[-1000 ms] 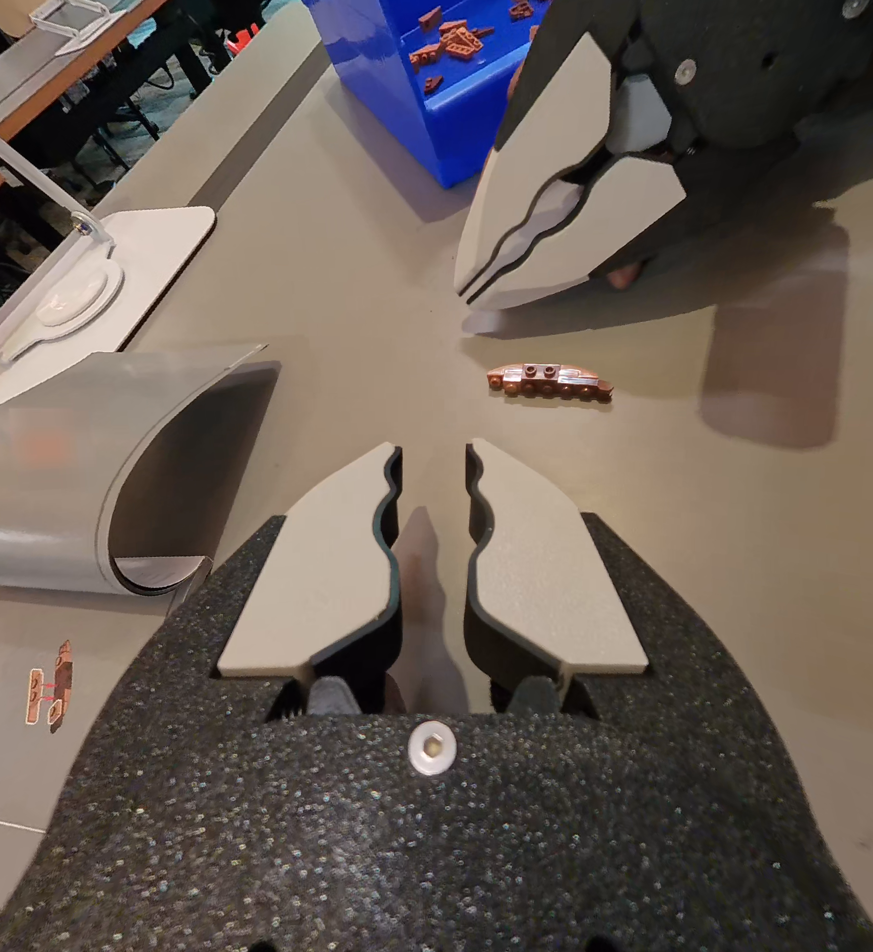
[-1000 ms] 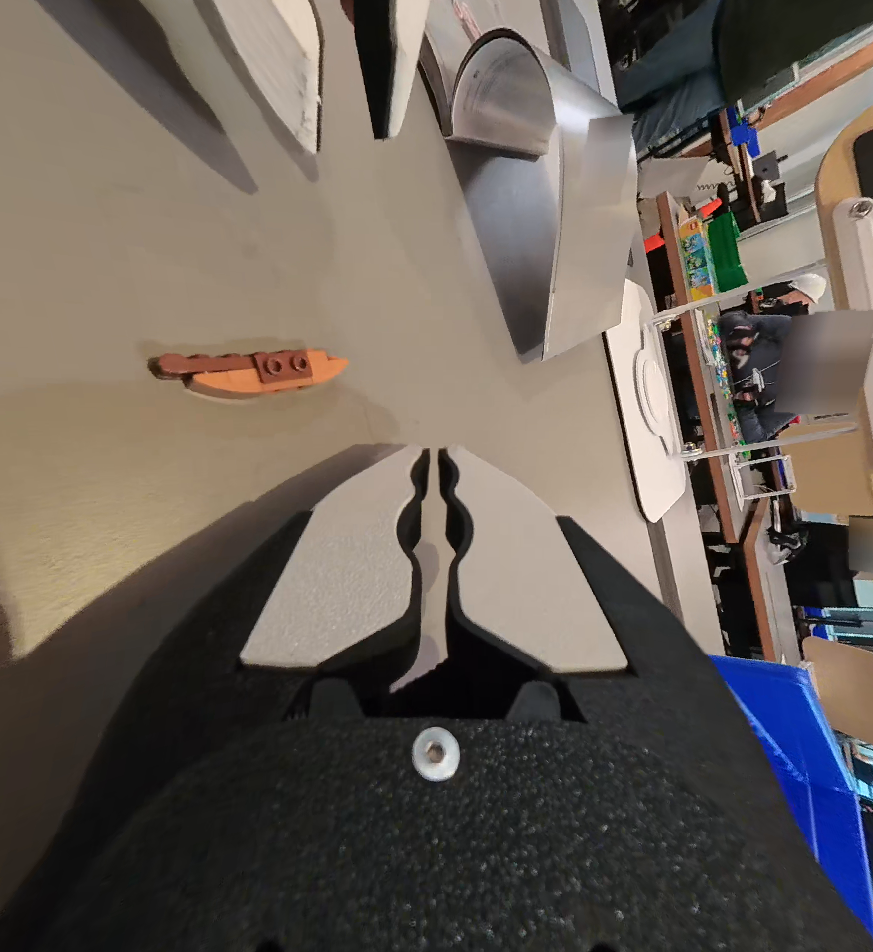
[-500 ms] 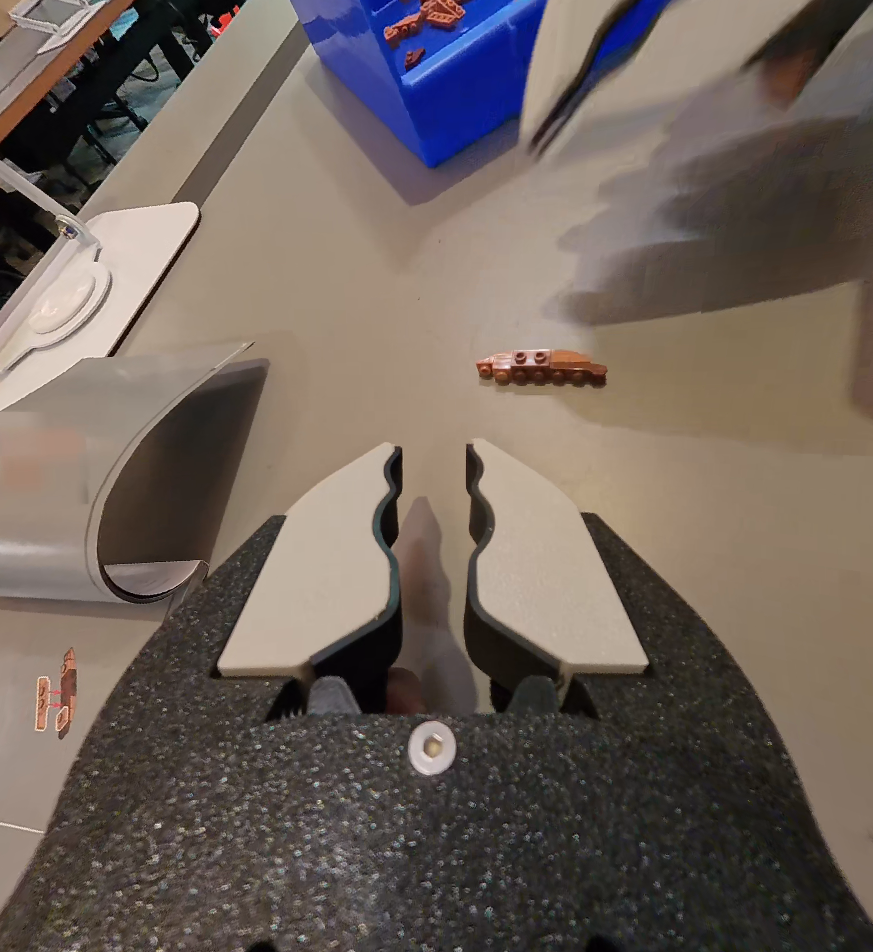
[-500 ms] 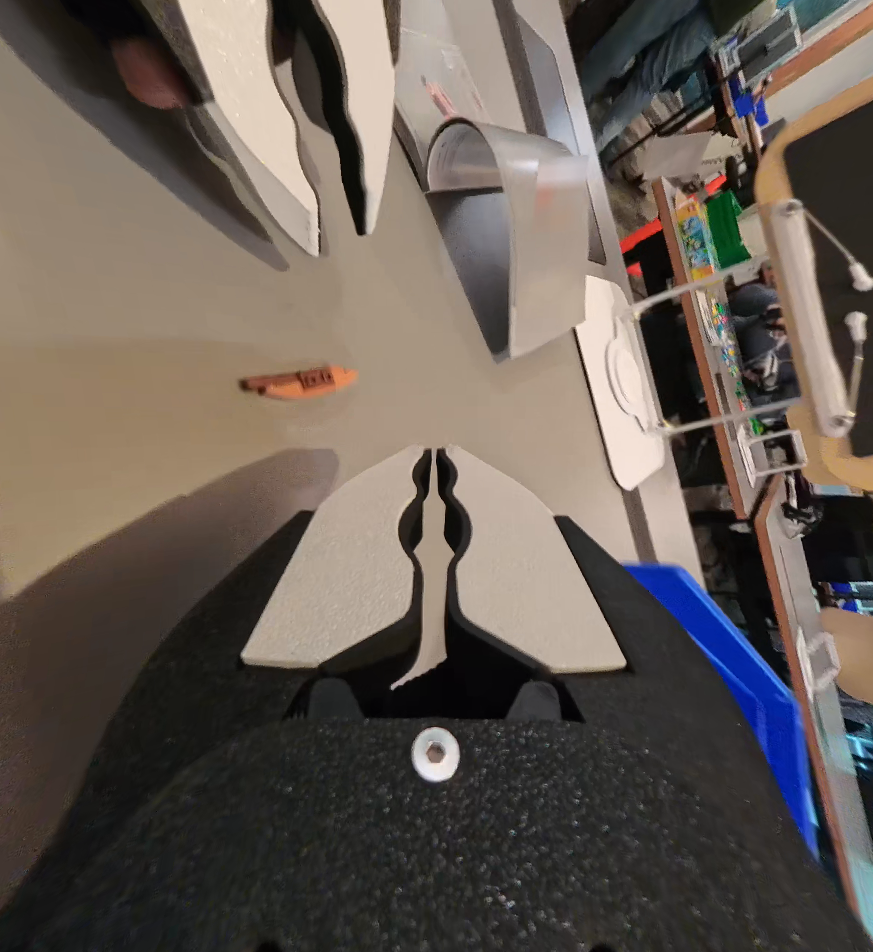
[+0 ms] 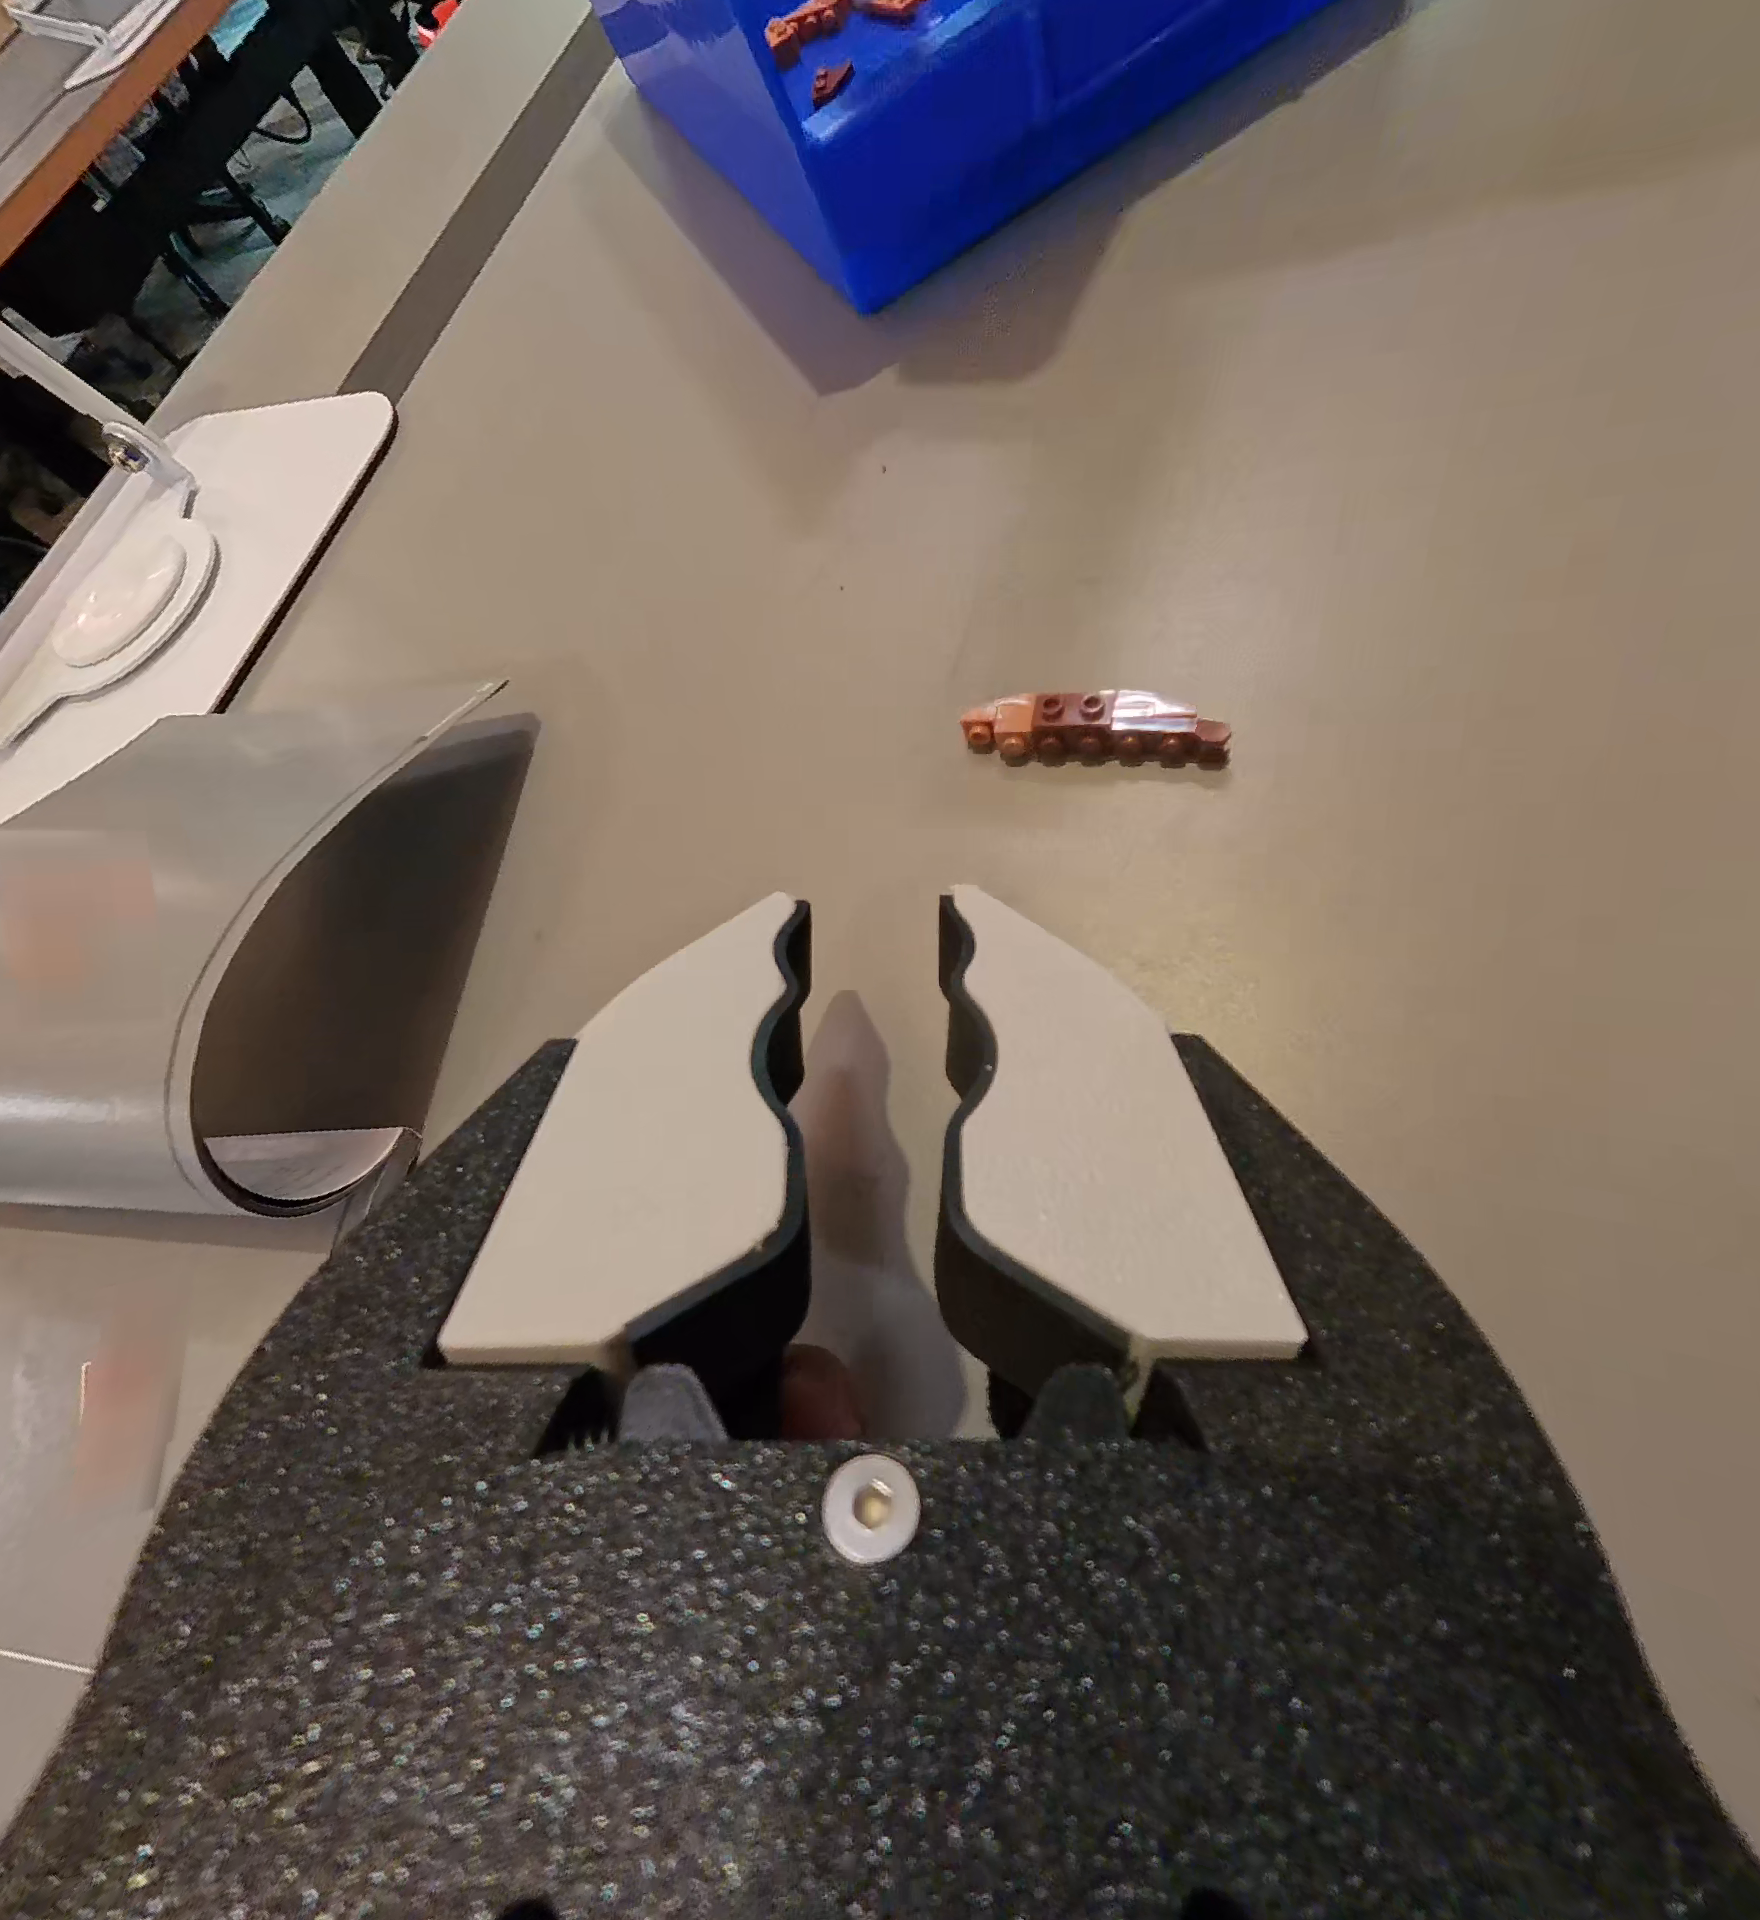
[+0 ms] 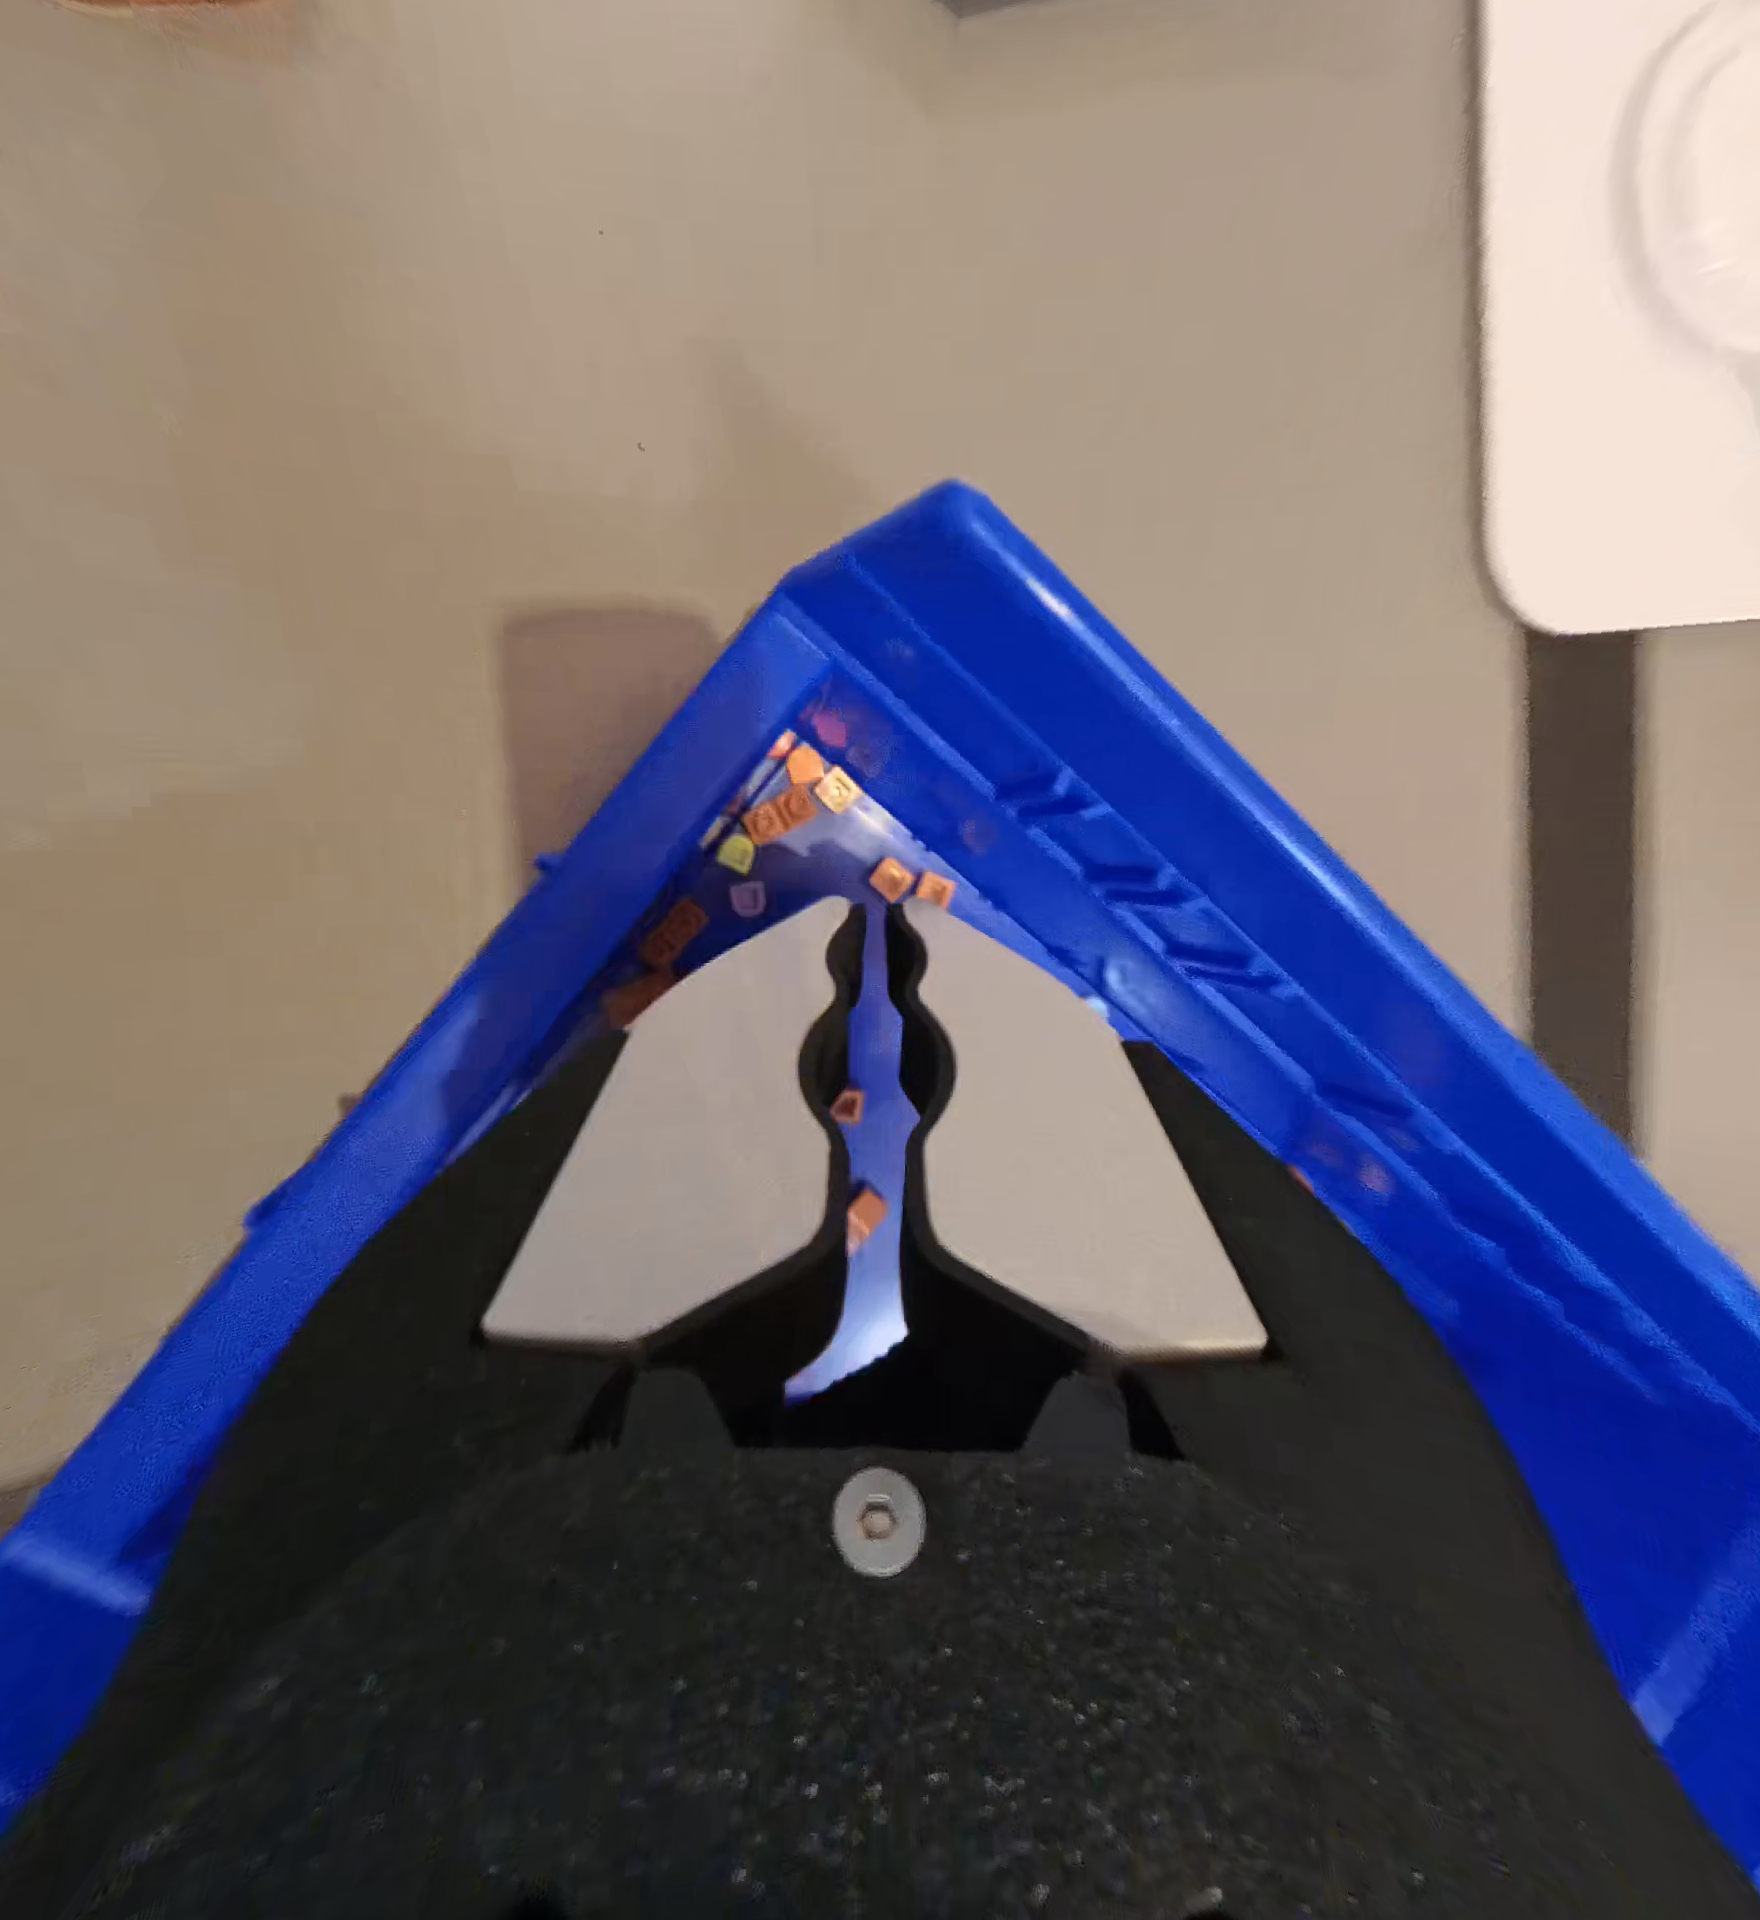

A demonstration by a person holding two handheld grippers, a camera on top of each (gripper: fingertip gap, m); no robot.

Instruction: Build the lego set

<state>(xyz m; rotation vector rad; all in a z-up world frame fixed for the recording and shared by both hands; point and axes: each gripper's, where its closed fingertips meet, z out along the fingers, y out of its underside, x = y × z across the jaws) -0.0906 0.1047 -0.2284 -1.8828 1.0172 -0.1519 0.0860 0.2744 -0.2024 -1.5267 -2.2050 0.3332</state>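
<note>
Jaws on the left gripper [image 5: 874, 914] stand a narrow gap apart with nothing between them, hovering low over the desk [image 5: 1427, 987]. Right gripper [image 6: 876, 912] has its jaws nearly closed at the tips, only a thin slit showing, and I can't see any piece pinched there; it's poised over the inside of the blue bin [image 6: 1146, 821], pointing at the corner. Loose bricks [image 6: 803, 800] lie on the bin floor just ahead of the tips, mostly orange-brown with a yellow and a purple one, slightly blurred. Just ahead of the left gripper and a bit to its right, the brown lego sub-assembly [image 5: 1094, 727] lies flat on the desk, well apart from the bin: a long studded strip with a small plate and a sloped piece stacked on it. To the left, the curled instruction booklet [image 5: 263, 935] lies beside the gripper, and beyond it a white stand base [image 5: 263, 488]. Progress read: early stage. One small sub-assembly is done, many bricks remain in the bin, so most of the build is still ahead. Current step looks like fetching the next piece with the right gripper; the left one is free to steady the sub-assembly for the join.
</note>
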